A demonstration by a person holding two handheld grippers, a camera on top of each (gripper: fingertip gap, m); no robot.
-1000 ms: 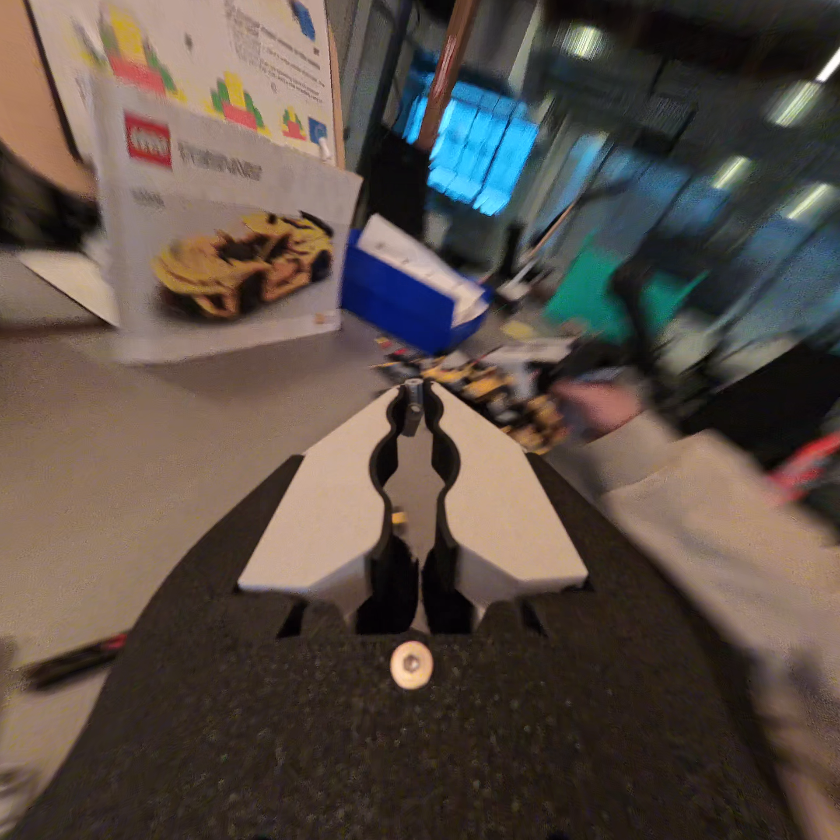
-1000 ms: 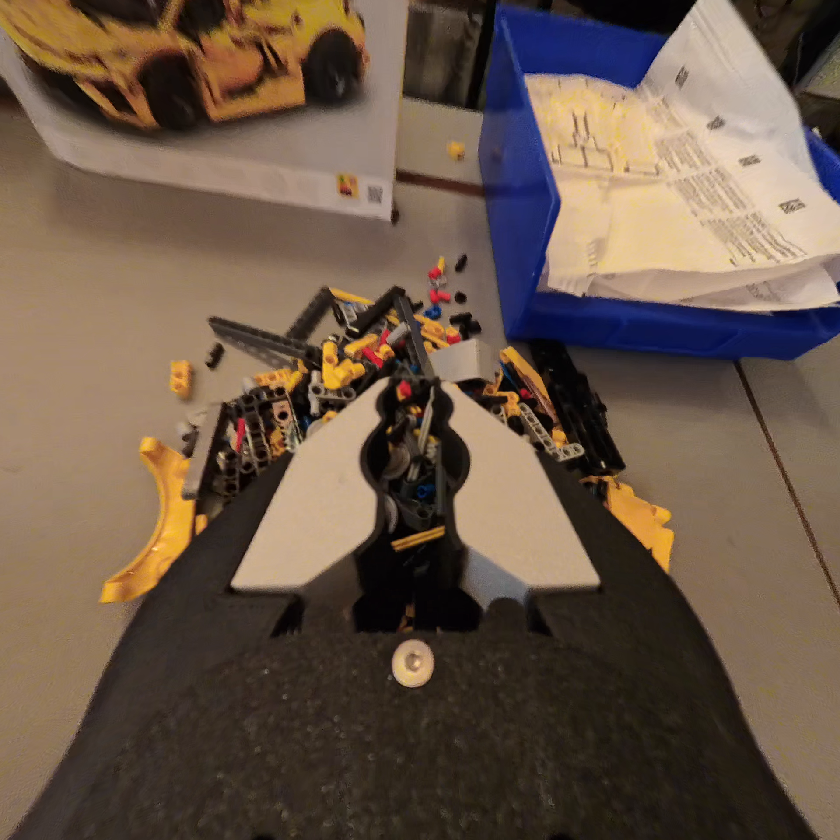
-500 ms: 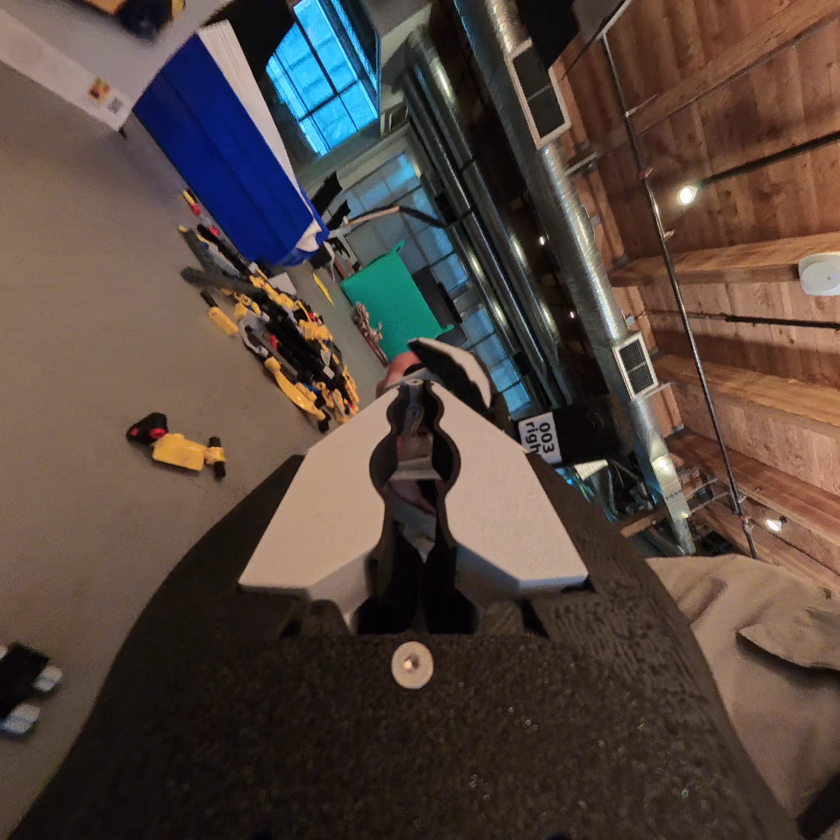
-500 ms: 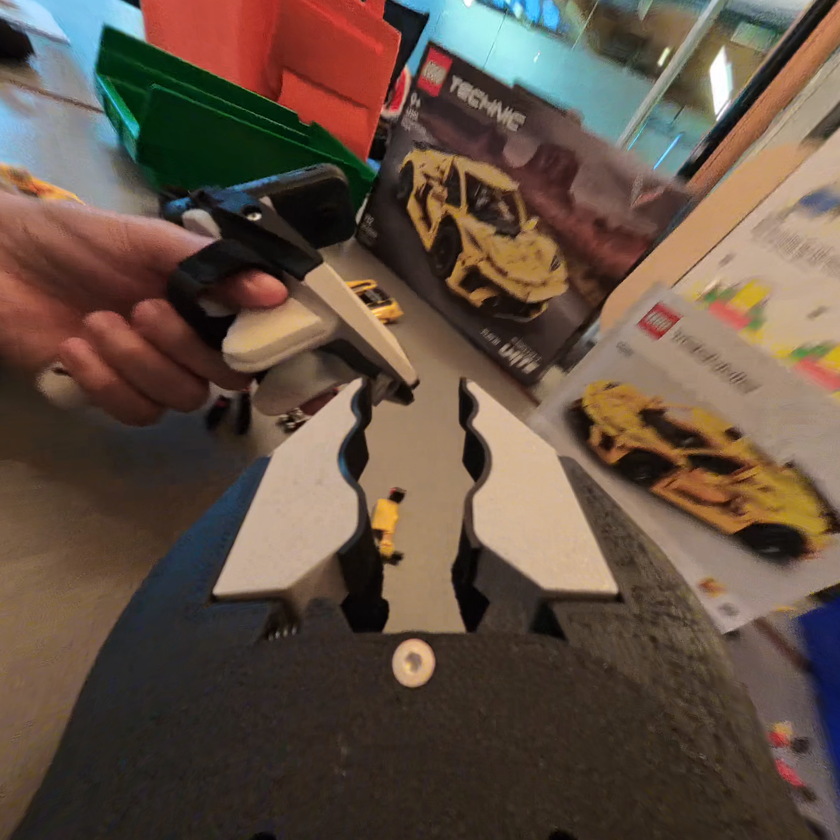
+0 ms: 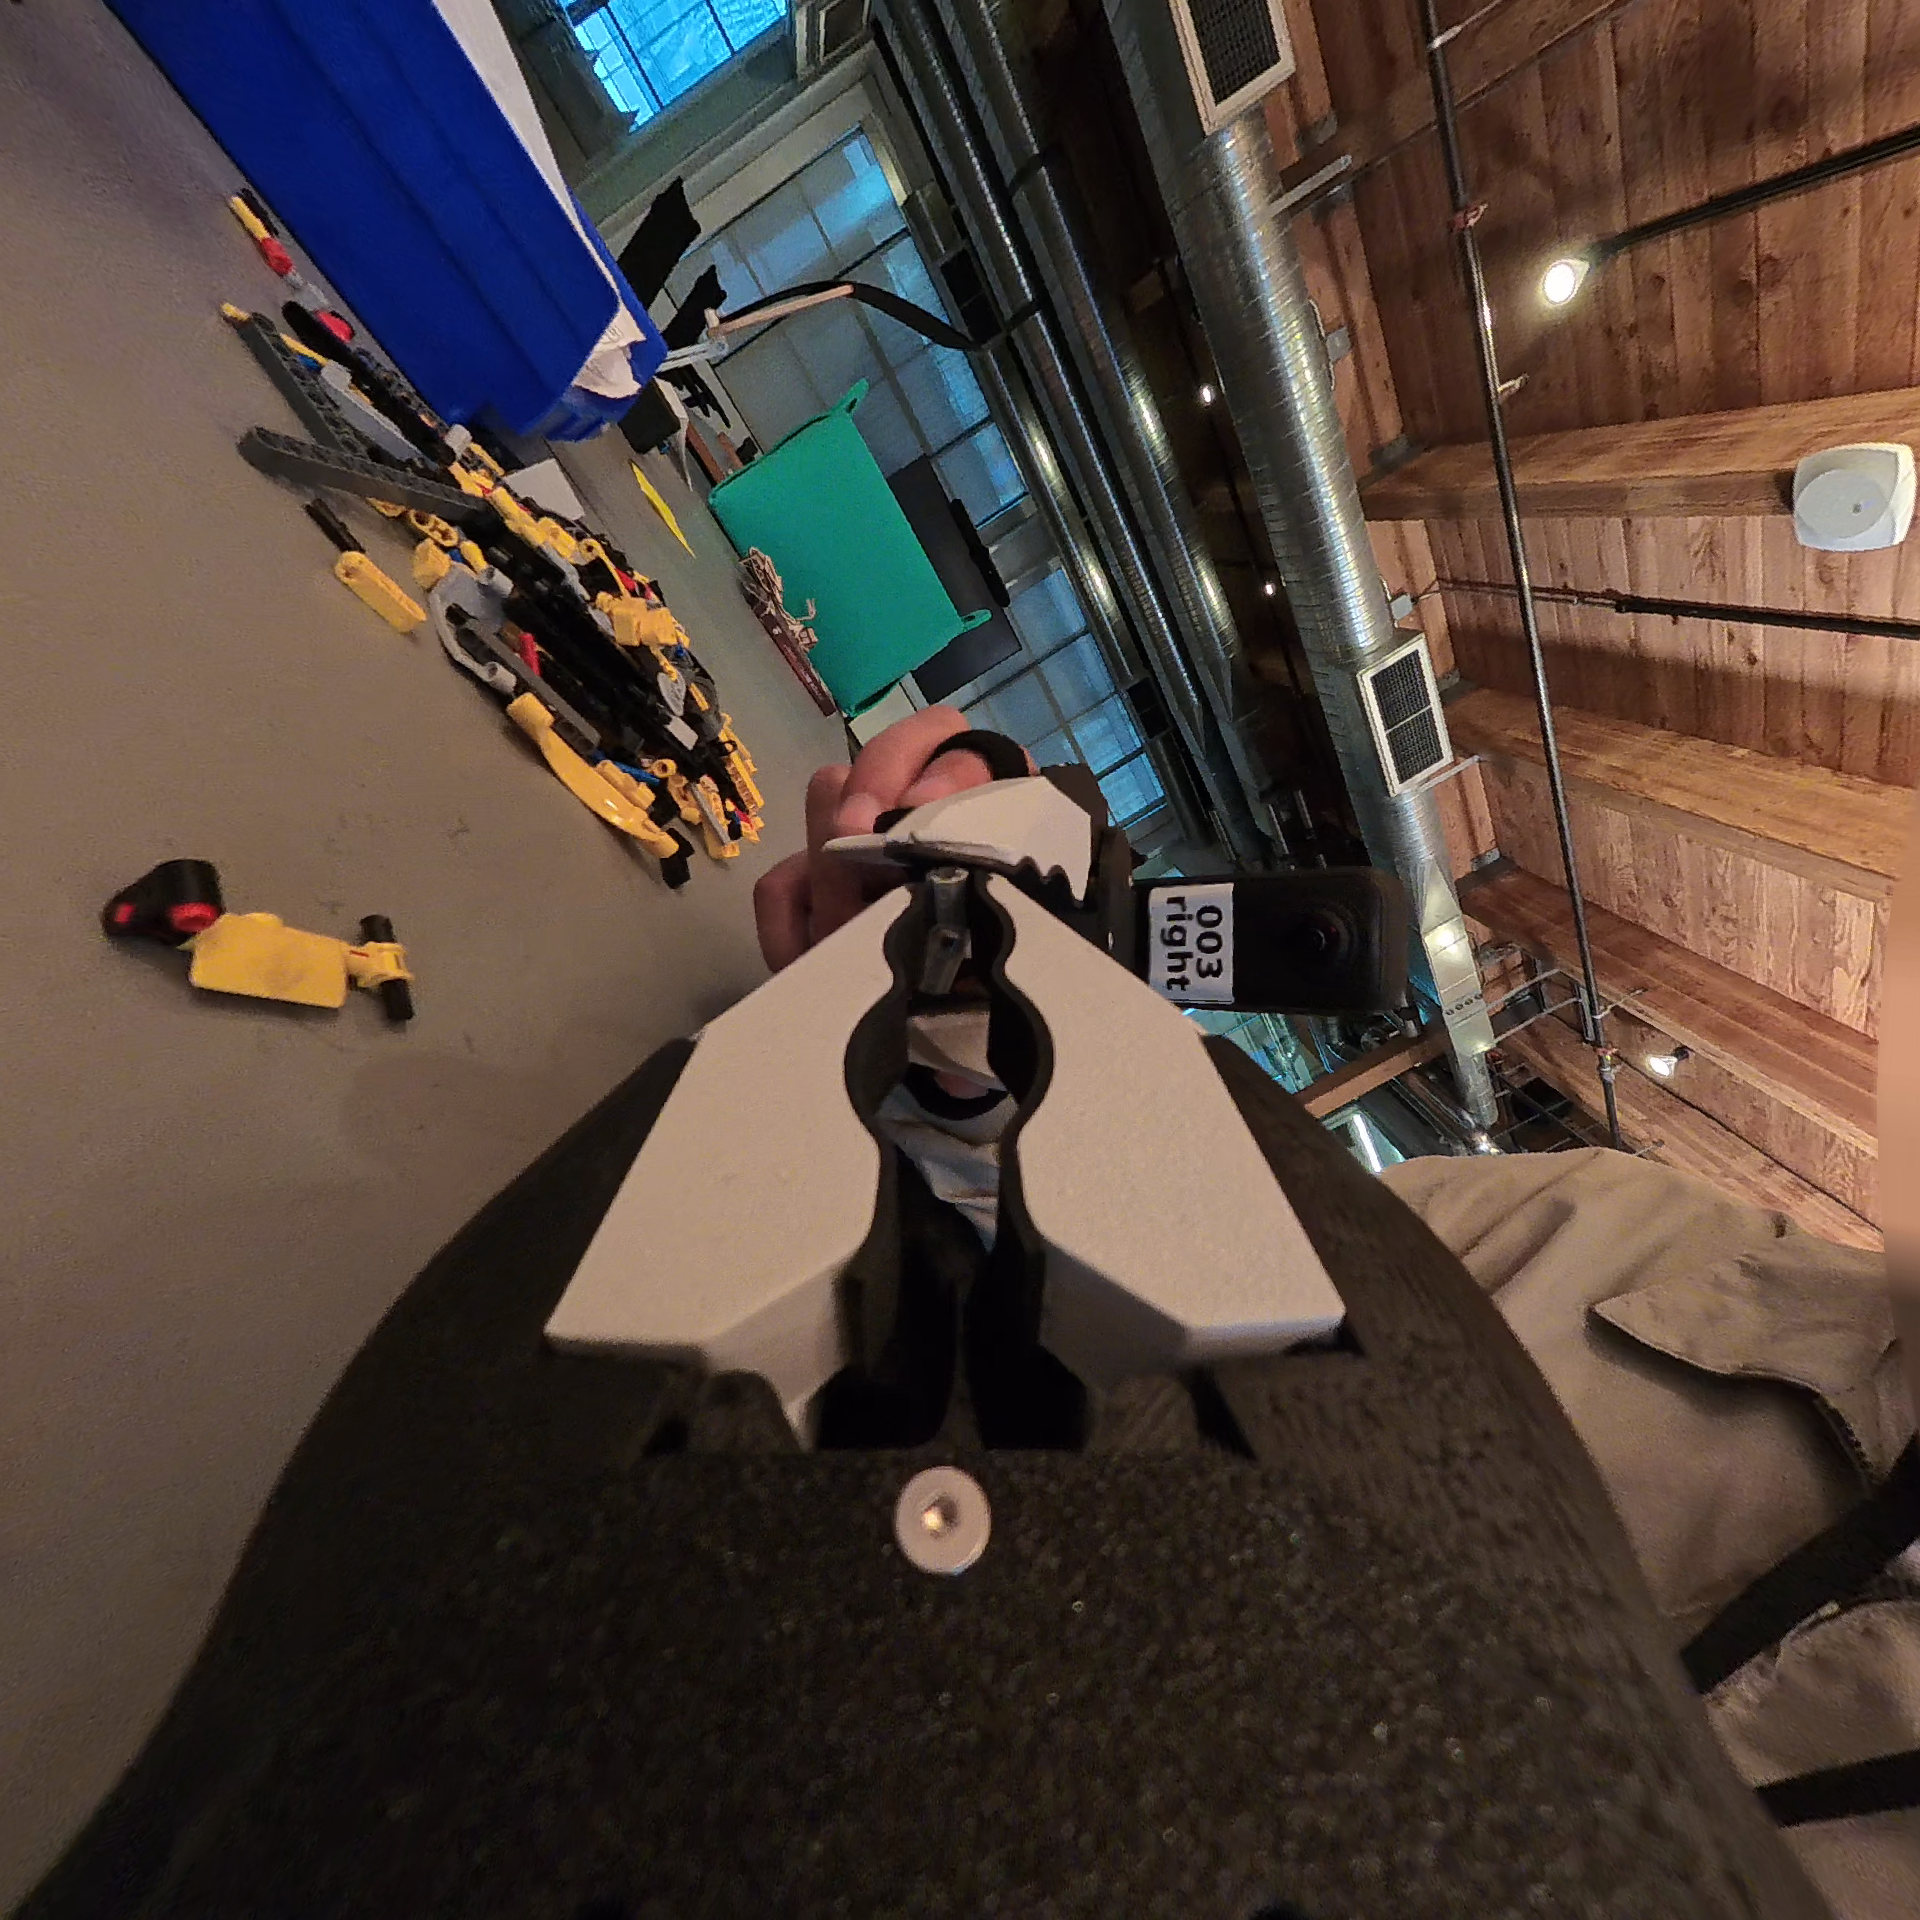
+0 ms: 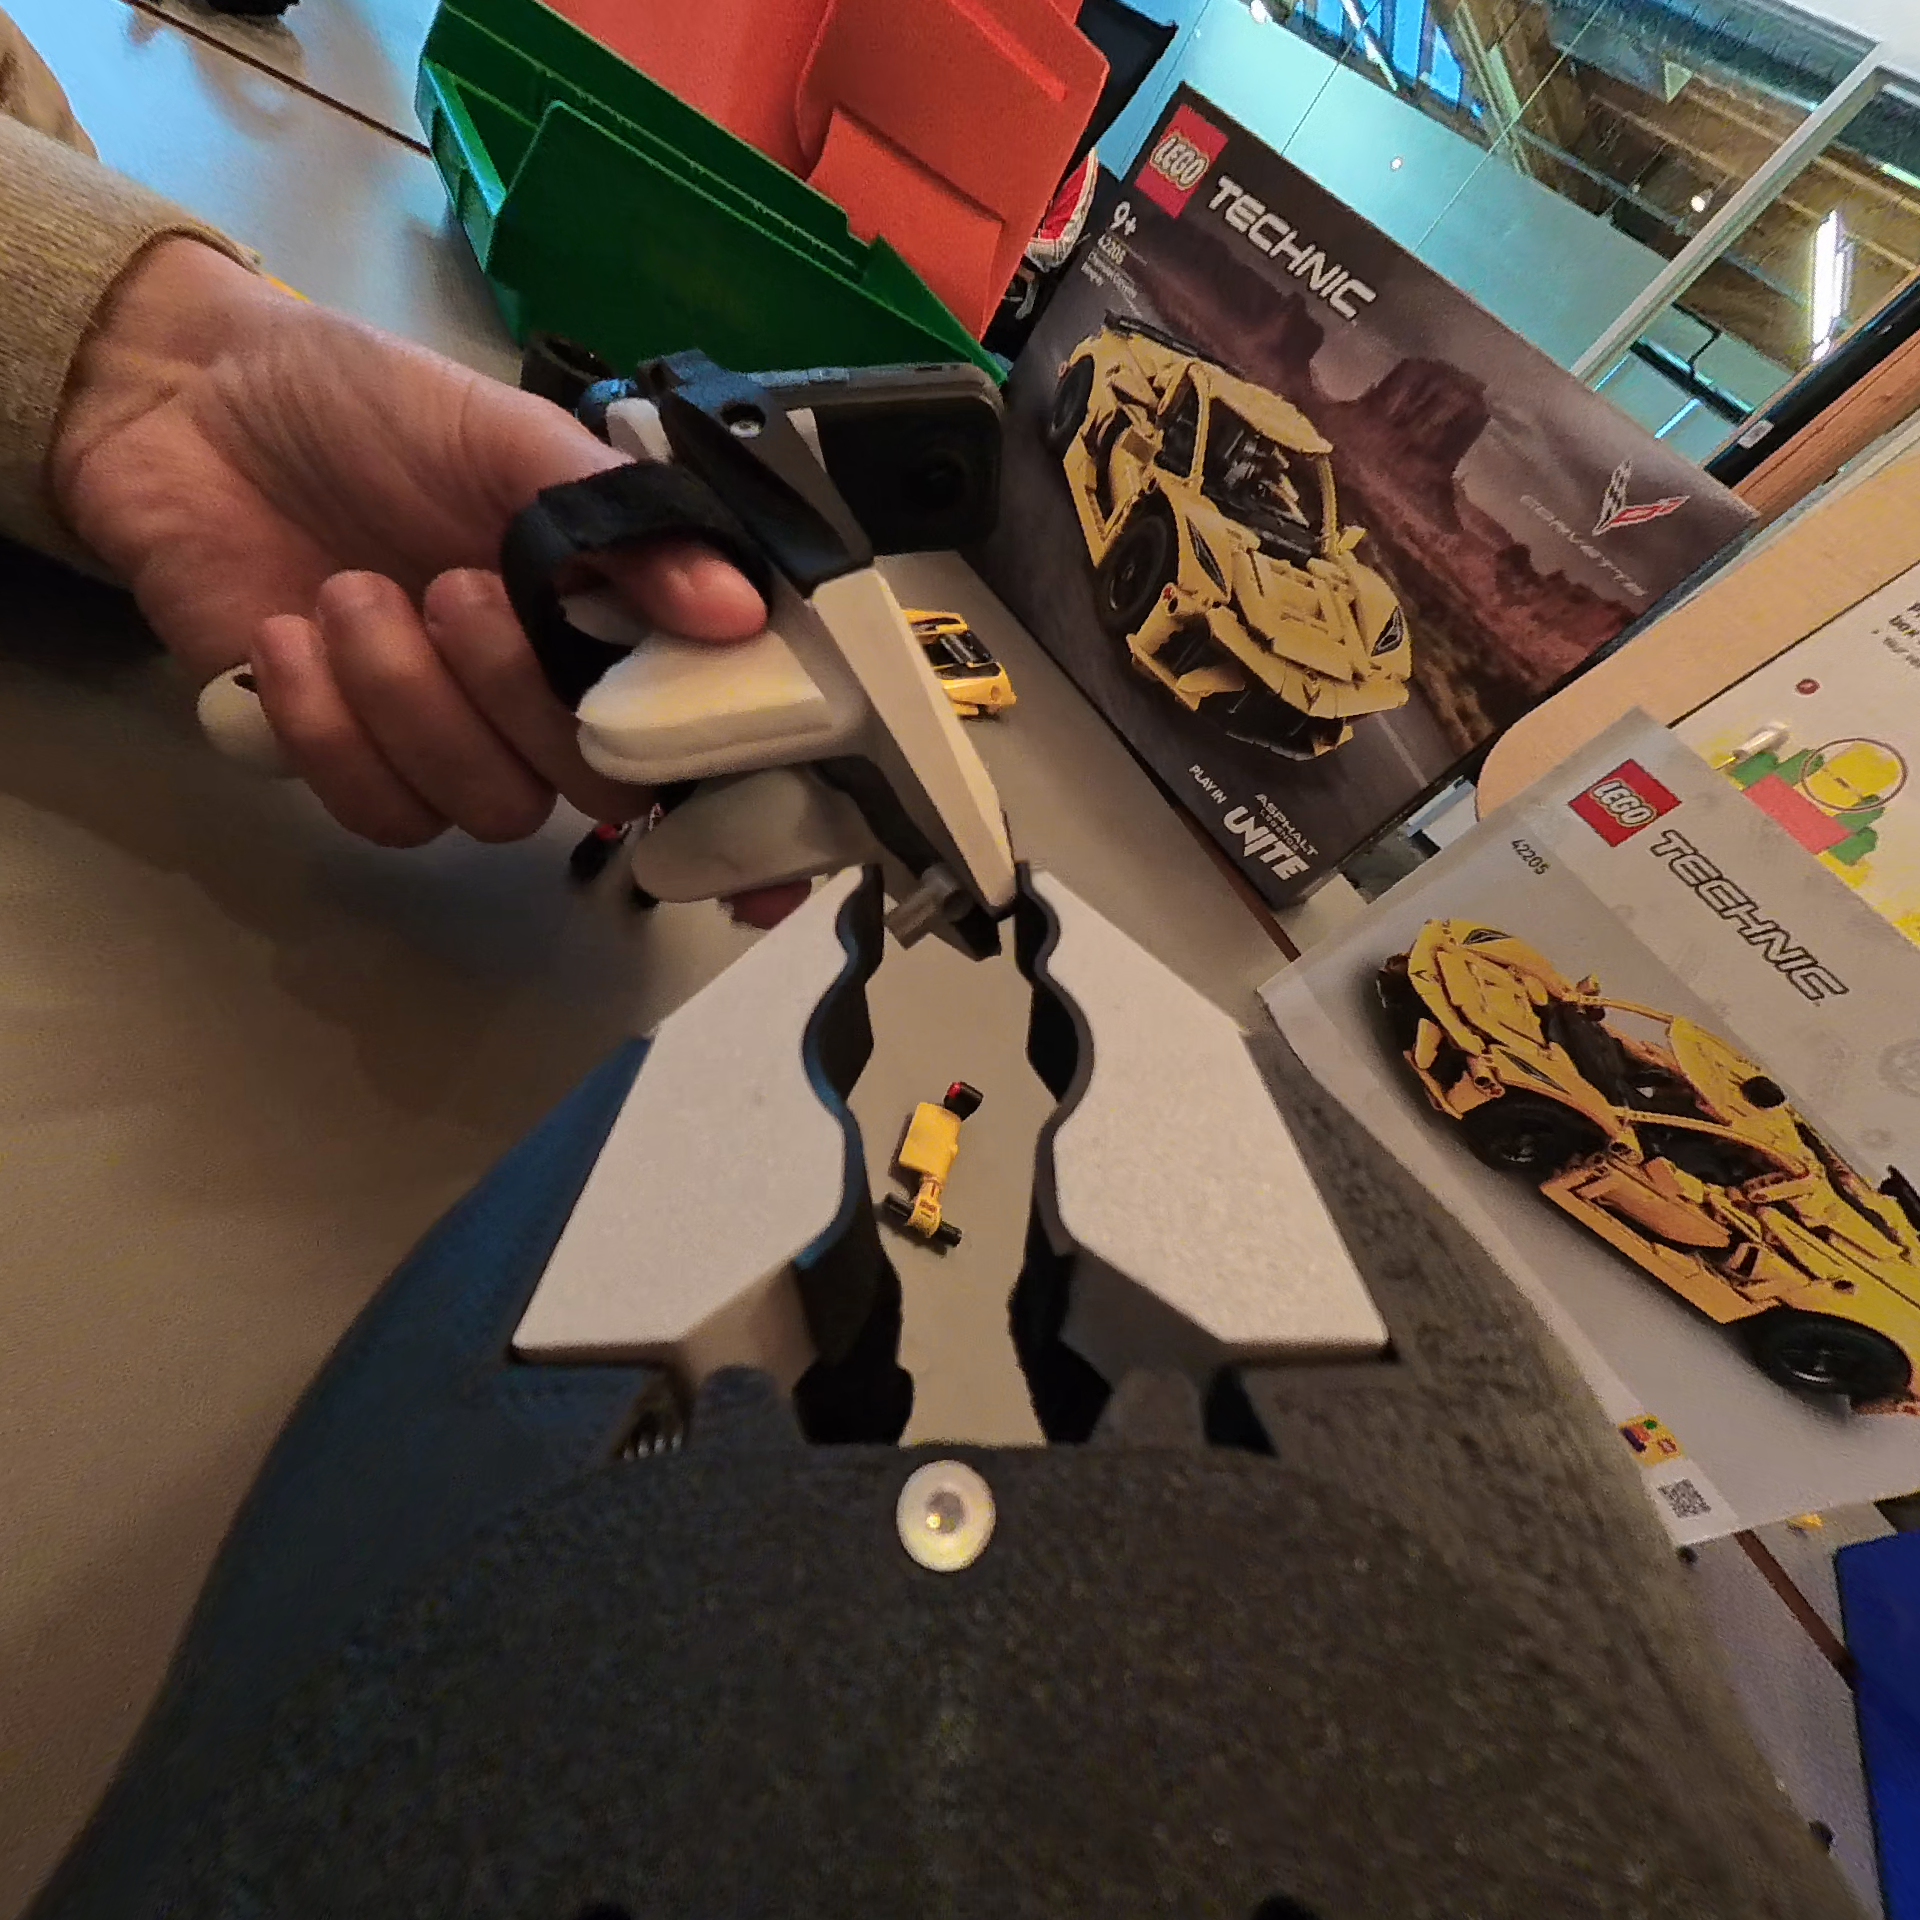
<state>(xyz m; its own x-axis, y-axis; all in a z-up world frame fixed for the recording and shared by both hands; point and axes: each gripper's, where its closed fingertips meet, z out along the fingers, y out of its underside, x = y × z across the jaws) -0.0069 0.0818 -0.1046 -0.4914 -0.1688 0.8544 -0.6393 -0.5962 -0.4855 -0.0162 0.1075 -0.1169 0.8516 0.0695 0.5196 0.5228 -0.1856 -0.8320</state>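
Grey connector piece (image 5: pixel 943 930): small, pin-like, clamped at tips of left gripper (image 5: pixel 948 894), jaws together on it; held in air above grey table (image 5: pixel 208 1195). Same piece seen from right wrist view (image 6: pixel 928 902), sticking out of left gripper (image 6: pixel 971 894) tips, level with right gripper's fingertips and in the gap between them.

Right gripper (image 6: pixel 948 888): jaws apart, nothing between pads; tips either side of left gripper's tip, contact not resolvable. Seen from left wrist view (image 5: pixel 961 836) just beyond the held piece, hand (image 5: pixel 831 831) behind it, black camera (image 5: pixel 1299 940) with white sticker on its body.

Left hand (image 6: pixel 343 582) wrapped on white handle, finger through black loop, beige sleeve (image 6: pixel 73 270) at wrist.

On table below open jaws: small yellow assembly with black pins (image 6: pixel 928 1158); also visible at left (image 5: pixel 265 940). Loose pile of yellow and black parts (image 5: pixel 582 623) farther off, beside blue bin (image 5: pixel 395 197). Instruction booklet with yellow car (image 6: pixel 1621 1101) at right; boxed set (image 6: pixel 1330 499) standing far; green bin (image 6: pixel 644 229) far left with red insert (image 6: pixel 862 114).
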